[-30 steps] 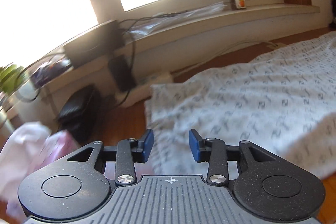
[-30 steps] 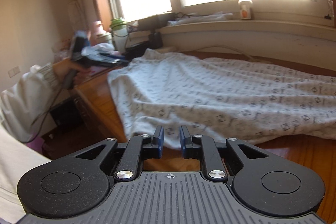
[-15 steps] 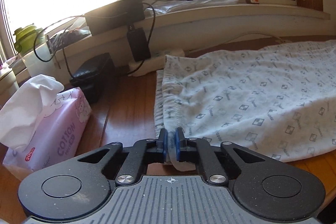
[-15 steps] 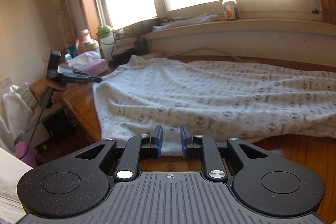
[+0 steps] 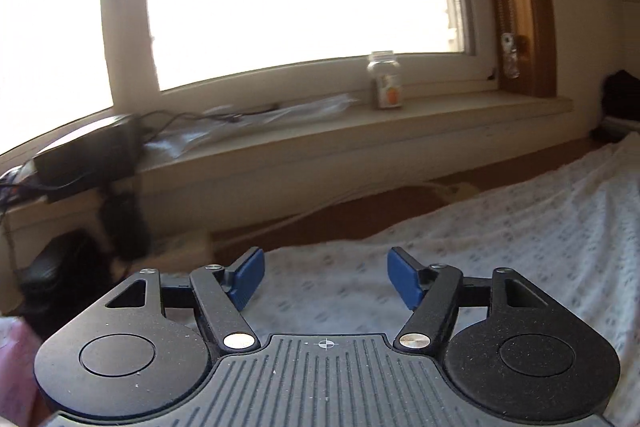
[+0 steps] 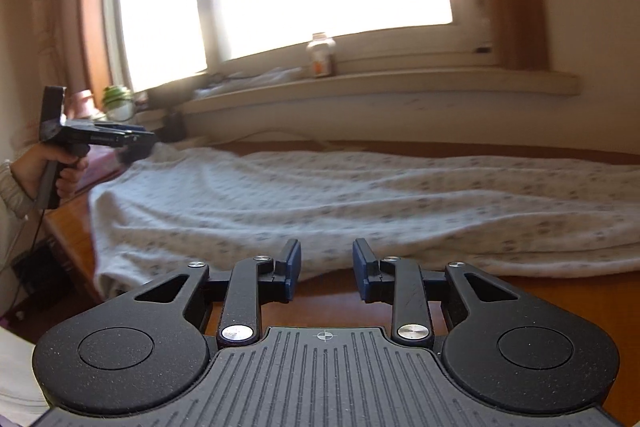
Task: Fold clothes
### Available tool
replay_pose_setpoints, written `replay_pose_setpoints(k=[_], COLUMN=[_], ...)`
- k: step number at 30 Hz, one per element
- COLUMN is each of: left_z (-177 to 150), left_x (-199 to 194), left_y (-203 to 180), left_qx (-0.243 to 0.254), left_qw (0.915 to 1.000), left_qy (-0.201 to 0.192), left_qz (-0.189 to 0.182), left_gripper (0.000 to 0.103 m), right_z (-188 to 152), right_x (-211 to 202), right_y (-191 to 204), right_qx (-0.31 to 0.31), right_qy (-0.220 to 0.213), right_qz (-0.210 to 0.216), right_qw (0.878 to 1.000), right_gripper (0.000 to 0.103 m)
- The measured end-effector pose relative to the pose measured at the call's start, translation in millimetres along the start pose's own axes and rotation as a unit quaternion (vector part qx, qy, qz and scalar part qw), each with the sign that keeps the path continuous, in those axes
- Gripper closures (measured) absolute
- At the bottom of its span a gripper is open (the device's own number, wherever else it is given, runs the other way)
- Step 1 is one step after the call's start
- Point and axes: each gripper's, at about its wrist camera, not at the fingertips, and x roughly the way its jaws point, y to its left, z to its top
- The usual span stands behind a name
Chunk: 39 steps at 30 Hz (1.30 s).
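Observation:
A white garment with a small grey print [image 5: 520, 227] lies spread over the wooden table [image 6: 560, 291]. My left gripper [image 5: 326, 277] hovers above its left part with the jaws opening wide and nothing between the blue pads. In the right wrist view the same gripper [image 6: 138, 138] shows at the cloth's far left corner, held by a hand [image 6: 48, 171]. My right gripper [image 6: 327, 267] sits low at the near hem of the garment [image 6: 360, 195]. Its jaws are opening, and only bare wood shows between them.
A small bottle [image 5: 386, 81] stands on the window sill [image 5: 440, 119] behind the table. A black box with cables [image 5: 88, 155] and a green-lidded jar [image 6: 116, 101] crowd the far left. A pink tissue pack [image 5: 16, 367] is at the left. The table's left edge [image 6: 68, 227] drops off.
Half a second ago my left gripper was shut on the garment's hem; it has let go, opened wide and swung right over the cloth. My right gripper has opened a little and shifted.

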Motion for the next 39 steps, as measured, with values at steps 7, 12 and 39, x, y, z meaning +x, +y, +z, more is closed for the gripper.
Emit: replay_pose_setpoints(k=[7,12,39], left_z=[36.8,46.1,23.9], left_x=[74.3,113.1,140.9], left_y=[-93.9,-125.0,-140.1], left_qx=[0.033,0.023,0.045], left_qw=[0.9941,0.9876,0.9795], left_qy=[-0.015,-0.014,0.034], left_qz=[-0.102,-0.155,-0.193], left_gripper=[0.01,0.0,0.0], right_z=[5.4,13.2,24.3], right_x=[-40.7,-64.6,-32.7], right_y=[-94.5,-189.2,-273.7], right_qx=[0.069,0.133,0.016], right_qy=[-0.027,-0.024,0.118], right_qz=[-0.124,-0.249,-0.382], right_qw=[0.989,0.959,0.916], right_gripper=[0.065,0.062,0.099])
